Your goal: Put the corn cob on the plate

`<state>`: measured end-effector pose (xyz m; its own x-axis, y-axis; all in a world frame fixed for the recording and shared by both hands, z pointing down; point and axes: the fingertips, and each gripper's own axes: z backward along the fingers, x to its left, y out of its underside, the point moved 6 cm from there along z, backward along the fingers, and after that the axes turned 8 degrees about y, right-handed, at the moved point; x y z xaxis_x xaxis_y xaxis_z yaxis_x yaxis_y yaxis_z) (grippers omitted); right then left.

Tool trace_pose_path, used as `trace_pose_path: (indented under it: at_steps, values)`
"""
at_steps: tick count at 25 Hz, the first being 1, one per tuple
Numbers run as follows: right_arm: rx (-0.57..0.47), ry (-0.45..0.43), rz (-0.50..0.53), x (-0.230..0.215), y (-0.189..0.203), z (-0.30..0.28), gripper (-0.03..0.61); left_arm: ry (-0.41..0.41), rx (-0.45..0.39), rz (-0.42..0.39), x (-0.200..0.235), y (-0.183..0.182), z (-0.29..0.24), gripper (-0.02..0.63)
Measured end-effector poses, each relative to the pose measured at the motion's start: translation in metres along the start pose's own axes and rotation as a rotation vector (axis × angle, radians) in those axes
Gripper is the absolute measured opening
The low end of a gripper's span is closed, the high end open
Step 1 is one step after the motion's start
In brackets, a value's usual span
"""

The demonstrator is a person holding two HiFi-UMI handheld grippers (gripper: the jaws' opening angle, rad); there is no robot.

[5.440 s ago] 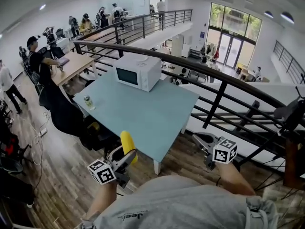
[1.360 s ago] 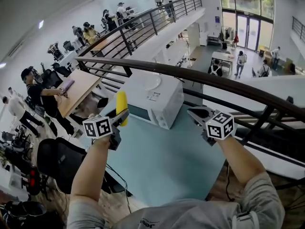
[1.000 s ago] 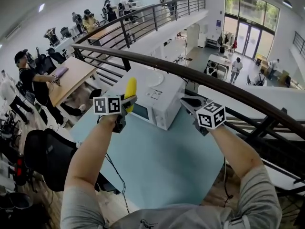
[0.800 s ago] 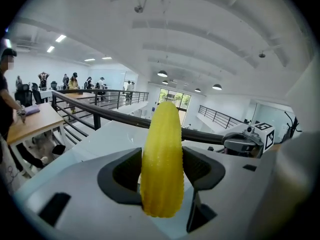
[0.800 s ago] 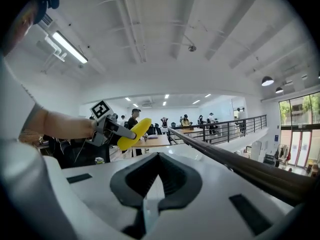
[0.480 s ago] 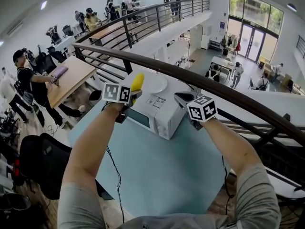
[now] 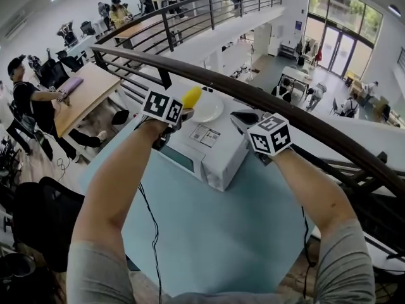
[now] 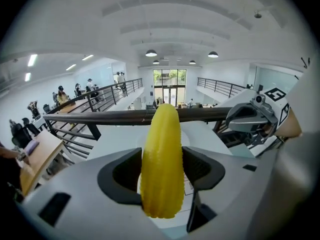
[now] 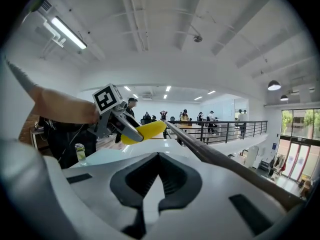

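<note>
Left gripper is pinching the corn cob near its lower end | cob is showing plain yellow, finely ribbed, its rounded tip pointing up and away | right gripper is keeping nothing, jaws pressed together | cob is hovering, seemingly, just beside the left rim of the white plate lying toward the microwave top's far edge.
</note>
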<state>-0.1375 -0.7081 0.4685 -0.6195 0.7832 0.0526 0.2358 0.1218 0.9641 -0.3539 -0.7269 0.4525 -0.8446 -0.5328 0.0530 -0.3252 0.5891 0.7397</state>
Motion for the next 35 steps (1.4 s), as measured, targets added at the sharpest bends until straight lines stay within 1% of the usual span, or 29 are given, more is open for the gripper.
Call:
trace_pose_path:
  at_steps: [5, 9, 13, 17, 27, 35]
  values:
    - [0.022, -0.013, 0.026, -0.007, 0.01, -0.015, 0.016, 0.014, 0.072, -0.059, 0.005, -0.013, -0.027, 0.262]
    - [0.029, -0.003, 0.059, -0.016, 0.012, -0.021, 0.016, 0.017, 0.134, -0.077, 0.007, -0.02, -0.045, 0.262]
    - [0.021, 0.007, 0.071, -0.025, 0.009, -0.023, 0.017, 0.017, 0.191, -0.085, 0.006, -0.025, -0.058, 0.259]
    - [0.018, 0.007, 0.081, -0.028, 0.007, -0.022, 0.017, 0.022, 0.204, -0.081, 0.003, -0.032, -0.066, 0.258]
    - [0.023, 0.003, 0.089, -0.03, 0.006, -0.014, 0.017, 0.024, 0.238, -0.101, -0.006, -0.025, -0.079, 0.255]
    - [0.032, 0.002, 0.087, -0.03, 0.011, -0.014, 0.017, 0.054, 0.204, -0.093, -0.004, -0.021, -0.081, 0.261]
